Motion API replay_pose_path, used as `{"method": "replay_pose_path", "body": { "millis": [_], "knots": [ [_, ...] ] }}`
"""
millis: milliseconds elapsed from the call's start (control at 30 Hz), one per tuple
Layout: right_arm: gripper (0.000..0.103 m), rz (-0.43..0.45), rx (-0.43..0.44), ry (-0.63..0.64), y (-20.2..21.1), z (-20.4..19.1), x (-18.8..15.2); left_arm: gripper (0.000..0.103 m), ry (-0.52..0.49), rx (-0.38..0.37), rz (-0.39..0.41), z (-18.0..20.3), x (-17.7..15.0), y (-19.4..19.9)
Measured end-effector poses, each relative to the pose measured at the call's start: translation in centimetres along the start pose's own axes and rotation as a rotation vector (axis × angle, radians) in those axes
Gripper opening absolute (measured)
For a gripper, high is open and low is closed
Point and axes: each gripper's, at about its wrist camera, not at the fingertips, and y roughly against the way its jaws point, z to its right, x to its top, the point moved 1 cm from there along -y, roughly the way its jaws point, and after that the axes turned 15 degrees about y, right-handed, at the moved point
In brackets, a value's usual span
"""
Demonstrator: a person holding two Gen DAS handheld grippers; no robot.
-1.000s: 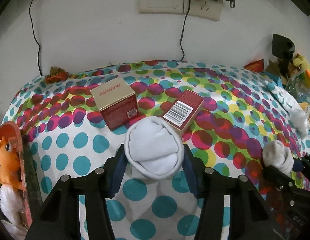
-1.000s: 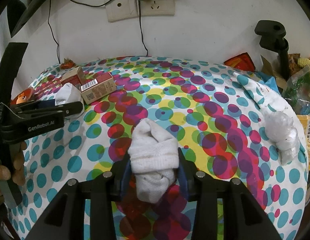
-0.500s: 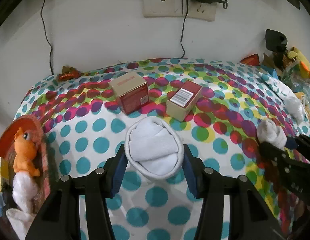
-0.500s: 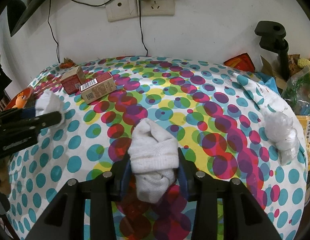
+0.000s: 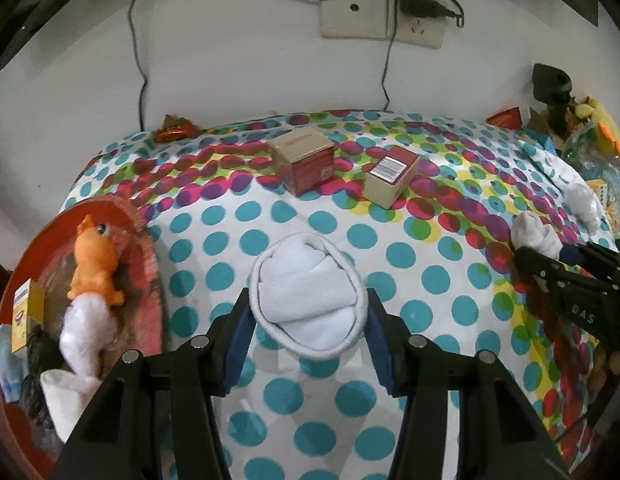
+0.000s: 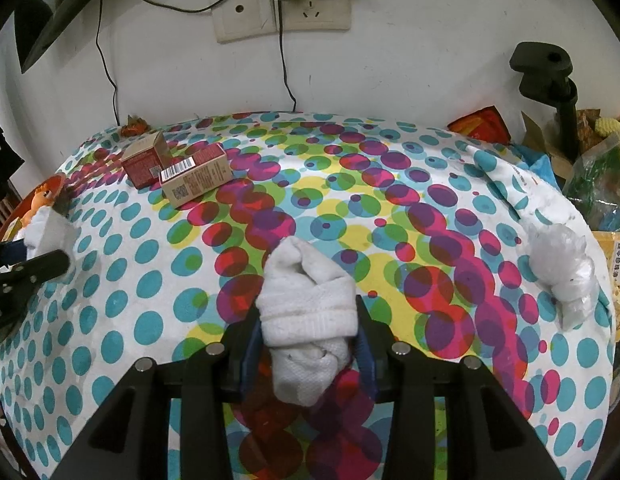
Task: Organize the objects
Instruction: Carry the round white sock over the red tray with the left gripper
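Left claw [image 5: 308,330] grips rolled sock [image 5: 306,294] — right claw [image 6: 306,344] grips another sock [image 6: 306,312].

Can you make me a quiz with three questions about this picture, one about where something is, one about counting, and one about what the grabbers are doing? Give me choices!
1. Where is the orange toy animal?
A. in the round red basket at the left edge of the table
B. on top of a box
C. by the wall socket

2. How many small red-and-tan cardboard boxes stand on the dotted tablecloth?
A. one
B. two
C. four

3. What is the left gripper doing?
A. open and holding nothing
B. shut on a box
C. shut on a rolled white sock

Answers: 1 A, the toy lies inside the basket's rim. 2 B, two boxes stand side by side near the wall. 3 C, the sock sits squeezed between both fingers; the right gripper holds another rolled white sock likewise.
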Motion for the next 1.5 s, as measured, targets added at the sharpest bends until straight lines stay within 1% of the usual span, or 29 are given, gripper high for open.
{"method": "replay_pose_path", "body": {
  "millis": [300, 433, 567, 800, 967, 1200, 1400, 1500],
  "knots": [
    [0.042, -0.008, -0.017, 0.015, -0.1, -0.2, 0.1, 0.049, -0.009, 0.007, 0.017, -1.7, -0.9, 2.7],
    [0.042, -0.012, -0.026, 0.023, -0.1, -0.4, 0.2, 0.049, 0.002, 0.003, 0.021, -2.8, -1.2, 3.8],
    [0.042, -0.014, -0.032, 0.029, -0.1, -0.6, 0.2, 0.049, 0.01, 0.014, 0.031, -3.8, -1.3, 4.6],
    [0.042, -0.02, -0.043, 0.038, -0.2, -0.7, 0.3, 0.049, 0.056, 0.029, 0.043, -6.4, -1.0, 5.6],
    [0.042, -0.02, -0.045, 0.039, -0.2, -0.8, 0.3, 0.049, 0.09, 0.056, 0.055, -9.0, -0.7, 6.3],
    [0.042, -0.021, -0.045, 0.039, -0.2, -0.8, 0.3, 0.049, 0.156, 0.095, 0.066, -13.7, -0.3, 7.6],
    [0.042, -0.022, -0.047, 0.04, -0.2, -0.9, 0.3, 0.049, 0.209, 0.15, 0.076, -17.6, -0.4, 8.1],
    [0.042, -0.022, -0.049, 0.041, -0.2, -0.9, 0.3, 0.049, 0.232, 0.178, 0.068, -19.5, -0.7, 7.9]
  ]
}}
